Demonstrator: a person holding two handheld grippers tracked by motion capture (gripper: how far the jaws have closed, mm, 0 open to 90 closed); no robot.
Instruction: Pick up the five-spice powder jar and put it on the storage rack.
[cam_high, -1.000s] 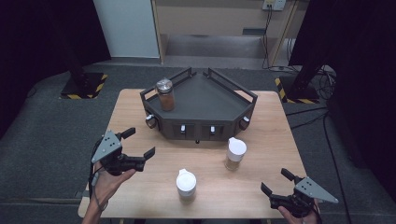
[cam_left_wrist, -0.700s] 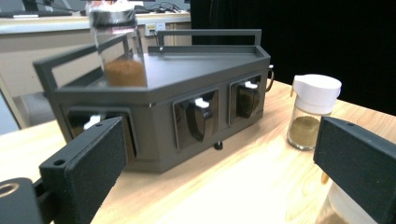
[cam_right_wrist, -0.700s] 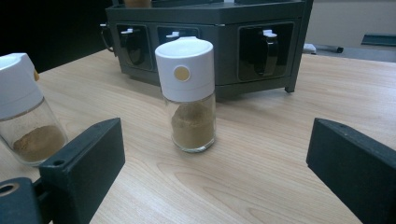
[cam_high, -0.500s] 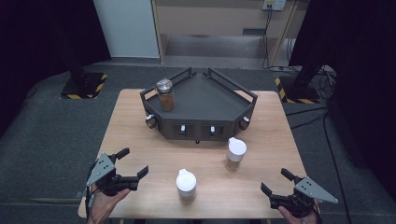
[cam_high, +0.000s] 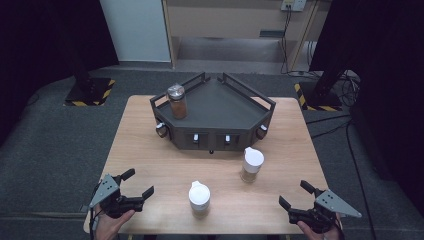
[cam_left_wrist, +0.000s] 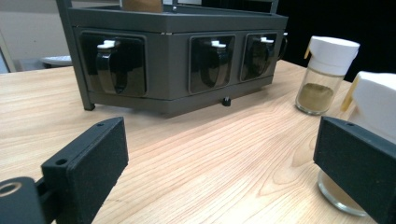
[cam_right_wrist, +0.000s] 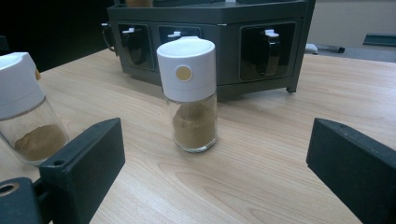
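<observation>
A wooden counter (cam_high: 150, 150) is ringed by grey carpet. Left tongs (cam_high: 131, 184) and right tongs (cam_high: 296, 195) are held low, jaws apart, flanking two spice jars (cam_high: 199, 199).

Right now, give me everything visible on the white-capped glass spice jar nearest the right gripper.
The clear glass spice jar with the white plastic cap stands upright on the wooden table, just in front of the dark angular rack. It is round, roughly a third full of tan powder, and its cap carries a small yellowish round dot. Nothing touches it but the table.
</observation>
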